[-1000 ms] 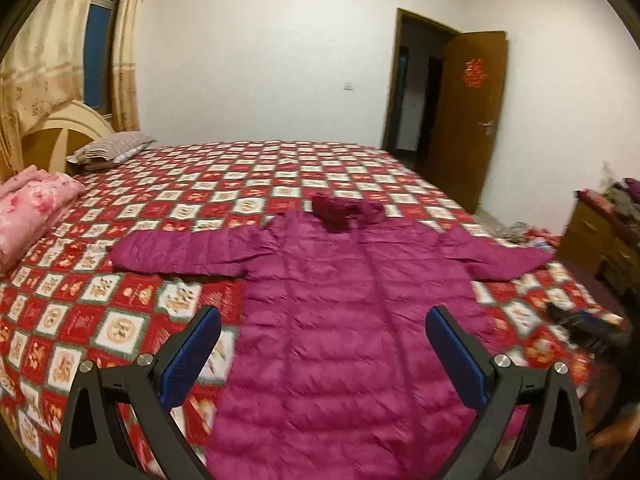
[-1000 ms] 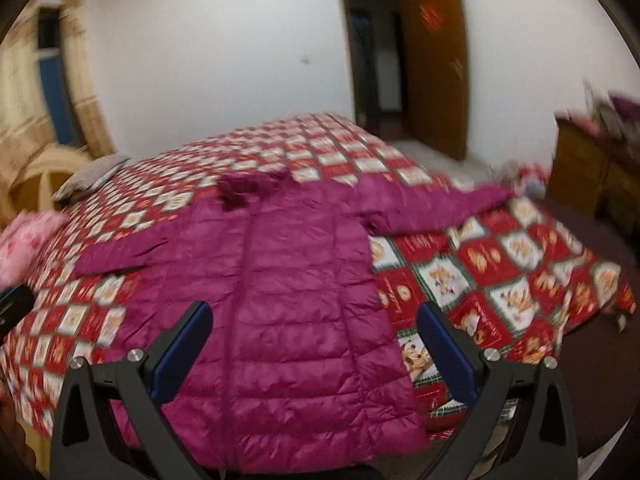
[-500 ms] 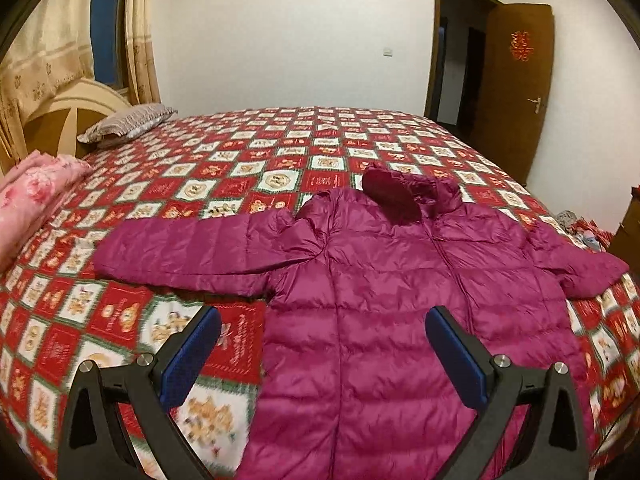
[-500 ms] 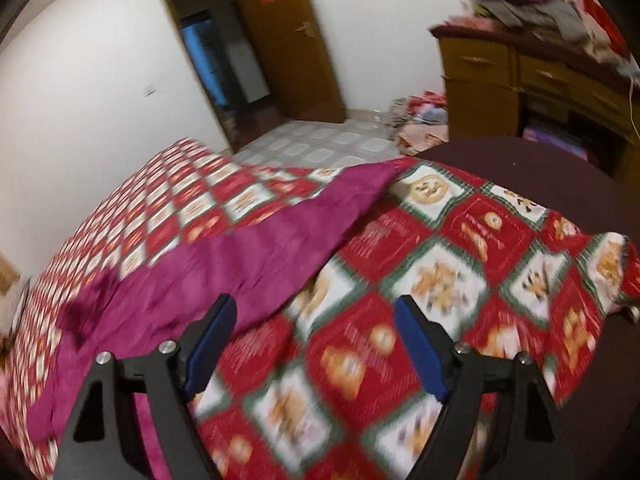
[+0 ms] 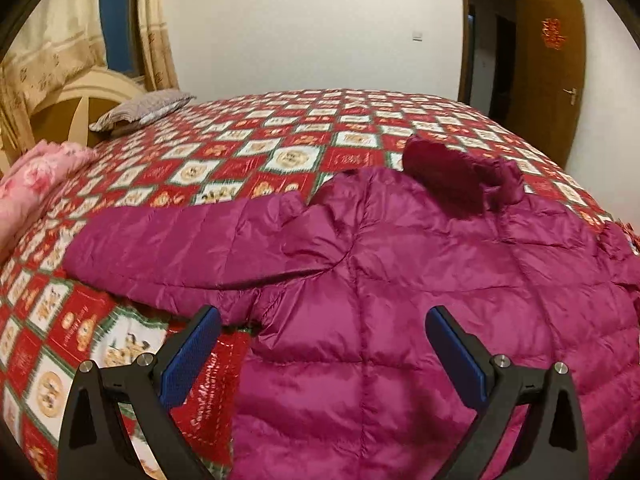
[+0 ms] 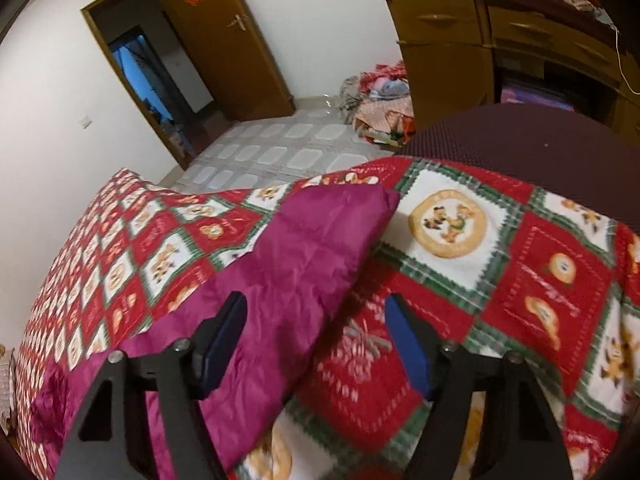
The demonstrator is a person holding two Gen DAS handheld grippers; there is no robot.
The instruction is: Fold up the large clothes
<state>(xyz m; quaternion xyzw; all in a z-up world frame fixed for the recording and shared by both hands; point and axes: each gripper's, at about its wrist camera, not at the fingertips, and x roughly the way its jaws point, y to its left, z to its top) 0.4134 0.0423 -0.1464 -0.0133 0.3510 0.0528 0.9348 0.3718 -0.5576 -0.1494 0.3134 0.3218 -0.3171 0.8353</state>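
Note:
A magenta quilted down jacket (image 5: 400,280) lies spread flat on the bed, its hood (image 5: 460,176) at the far end and one sleeve (image 5: 192,240) stretched out to the left. My left gripper (image 5: 322,320) hangs open just above the armpit, where that sleeve joins the body, with nothing between its pads. In the right wrist view the other sleeve (image 6: 304,264) runs toward the bed's corner. My right gripper (image 6: 316,312) straddles this sleeve's near edge and its jaws are closing; the pads stand apart from the fabric.
The bed carries a red, white and green patterned quilt (image 5: 240,152). A grey pillow (image 5: 144,110) and a pink blanket (image 5: 36,176) lie near the headboard. A wooden dresser (image 6: 500,48), clothes heaped on the floor (image 6: 380,96) and an open door (image 6: 224,40) are beyond the bed.
Both grippers came forward and lower over the jacket. The left one shifted toward the left sleeve's armpit. The right one swung and rolled to the right sleeve, and its jaws narrowed.

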